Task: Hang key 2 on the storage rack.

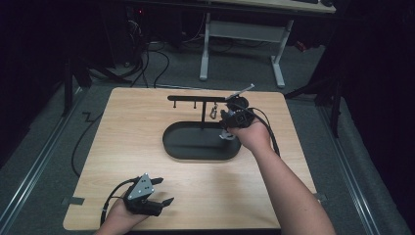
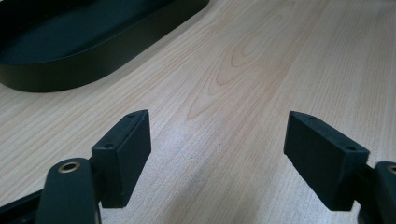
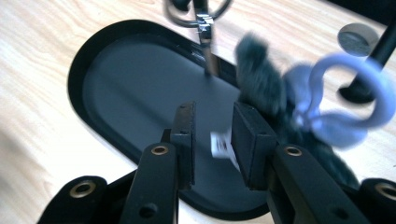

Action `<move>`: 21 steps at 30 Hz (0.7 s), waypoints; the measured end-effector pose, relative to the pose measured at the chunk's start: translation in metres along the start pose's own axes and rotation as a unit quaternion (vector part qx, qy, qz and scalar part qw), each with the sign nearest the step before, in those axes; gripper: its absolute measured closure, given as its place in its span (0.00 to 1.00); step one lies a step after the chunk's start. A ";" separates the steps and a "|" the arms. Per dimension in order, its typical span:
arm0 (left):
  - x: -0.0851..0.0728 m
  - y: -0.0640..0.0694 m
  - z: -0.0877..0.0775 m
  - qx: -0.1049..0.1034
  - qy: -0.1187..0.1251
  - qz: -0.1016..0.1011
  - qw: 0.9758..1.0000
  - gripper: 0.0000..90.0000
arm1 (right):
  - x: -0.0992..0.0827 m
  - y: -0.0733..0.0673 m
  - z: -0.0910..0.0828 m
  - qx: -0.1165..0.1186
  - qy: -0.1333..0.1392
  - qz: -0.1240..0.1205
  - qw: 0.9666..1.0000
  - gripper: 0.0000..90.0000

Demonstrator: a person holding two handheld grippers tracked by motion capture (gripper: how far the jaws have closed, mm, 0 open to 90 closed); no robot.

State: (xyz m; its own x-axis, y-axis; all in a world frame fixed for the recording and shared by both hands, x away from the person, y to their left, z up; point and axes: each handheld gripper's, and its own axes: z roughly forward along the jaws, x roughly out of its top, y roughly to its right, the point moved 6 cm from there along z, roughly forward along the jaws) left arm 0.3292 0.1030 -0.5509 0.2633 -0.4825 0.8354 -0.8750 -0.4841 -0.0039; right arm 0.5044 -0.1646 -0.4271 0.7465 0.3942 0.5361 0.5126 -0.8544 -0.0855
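Counting one tray (image 1: 195, 152) | one keychain (image 3: 299, 107) | left tool (image 2: 217, 156) spread | right tool (image 3: 212, 140) parted, keychain unpinched

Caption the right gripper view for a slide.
Right gripper, jaws slightly apart over the black oval tray, a furry keychain toy hanging just beside its jaw.

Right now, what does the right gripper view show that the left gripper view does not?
Right gripper view: a blurred dark fluffy toy with a pale blue loop, a metal clasp, and a white tag between the right gripper's narrowly parted fingers. Left gripper view: the left gripper's fingers spread wide over bare wood. Shared: the black oval tray and the light wooden table.
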 end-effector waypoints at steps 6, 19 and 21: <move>0.000 -0.001 0.001 0.002 0.001 0.000 1.000 0.26 | -0.020 -0.005 0.000 0.006 0.004 -0.006 1.000 0.77; 0.001 -0.002 0.003 0.010 0.003 0.000 1.000 0.26 | -0.085 -0.011 0.007 0.002 0.037 0.002 0.999 0.74; 0.002 -0.002 0.003 0.010 0.004 -0.002 1.000 0.26 | -0.097 -0.011 0.006 0.004 0.048 0.003 0.999 0.73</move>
State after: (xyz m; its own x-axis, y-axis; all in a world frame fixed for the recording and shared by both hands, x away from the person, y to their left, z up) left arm 0.3325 0.1010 -0.5512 0.2632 -0.4758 0.8393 -0.8659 -0.5001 -0.0120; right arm 0.4290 -0.1910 -0.4833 0.7061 0.3547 0.6129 0.5119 -0.8537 -0.0957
